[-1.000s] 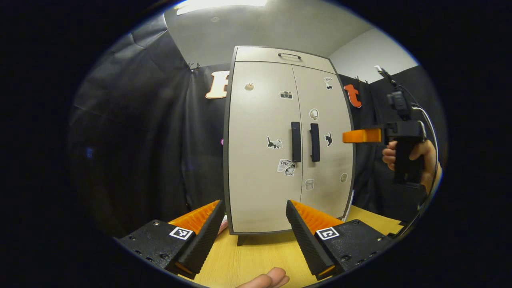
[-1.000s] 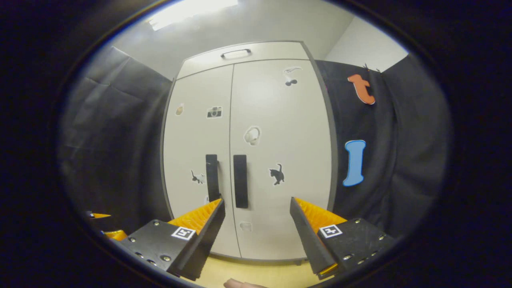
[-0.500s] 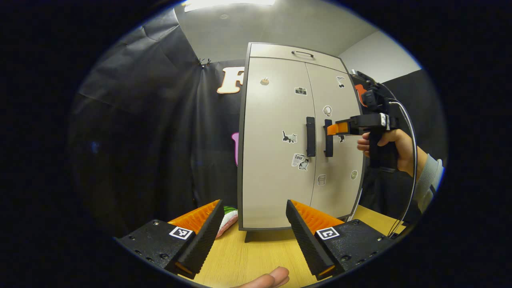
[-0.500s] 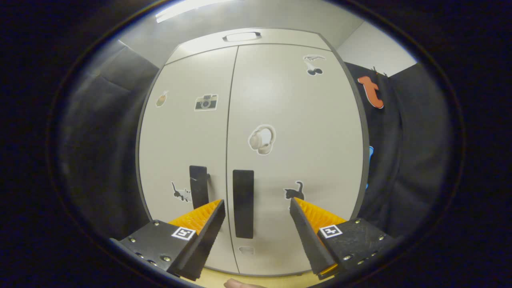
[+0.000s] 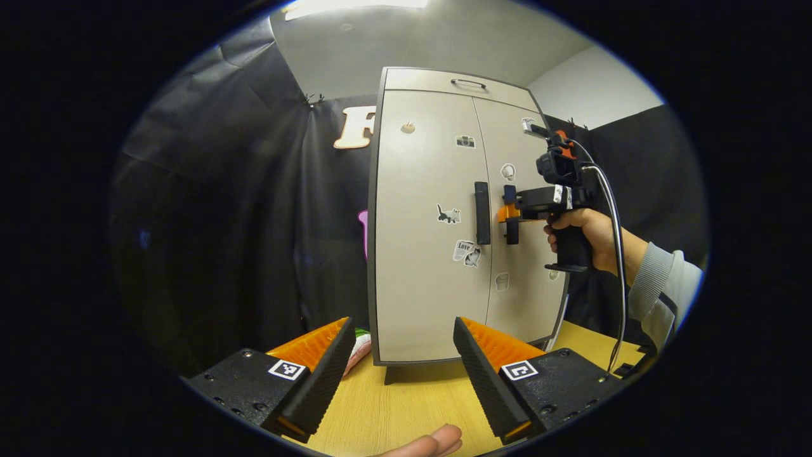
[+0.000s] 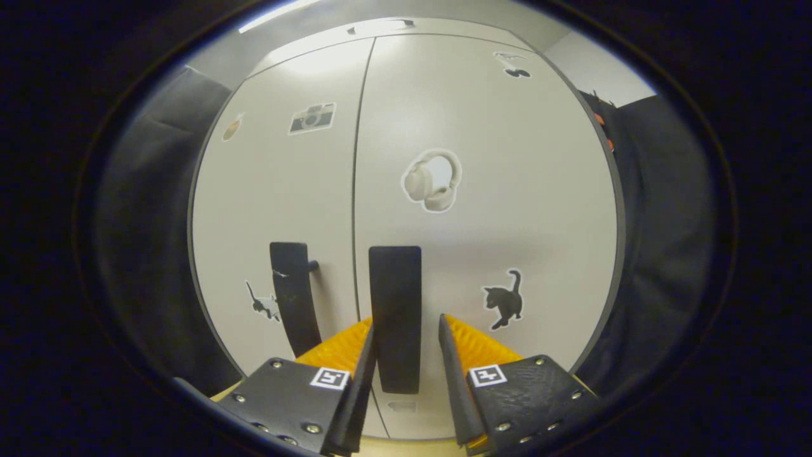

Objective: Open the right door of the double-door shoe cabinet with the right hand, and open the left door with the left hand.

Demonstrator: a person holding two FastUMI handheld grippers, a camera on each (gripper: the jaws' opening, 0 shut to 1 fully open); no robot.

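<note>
At the centre of the left gripper view stands the tall beige double-door shoe cabinet [image 5: 444, 222] on the pale wooden counter [image 5: 406, 406], both doors shut and flush. Its two black vertical bar handles sit side by side at mid-height: the left door's handle [image 5: 482, 212] is bare, while the right door's handle [image 5: 511, 216] is partly covered by the right hand-held gripper [image 5: 507, 212], reaching in from the right of the frame. A hand [image 5: 580, 231] in a grey sleeve holds its grip, and a cable loops down from it. Small stickers dot both doors; they are too small there to make out. The cabinet's lower edge is partly masked by the left hand-held gripper [image 5: 403, 343], whose fingers stand wide apart at the bottom of the frame, holding nothing, well short of the cabinet. A fingertip is cut off at the bottom edge, and something pink and green peeks out behind the left finger, mostly hidden.

In the right gripper view the cabinet [image 6: 507, 190] is very close, its top cut off. The right hand-held gripper [image 6: 406, 346] has its fingers narrowed around the right door's handle [image 6: 396, 298], one on each side of it; whether both actually press on the bar cannot be told. The handle's lower end shows between the fingers. The left door's handle [image 6: 293, 292] stands just beside, its foot hidden behind the left finger.
</note>
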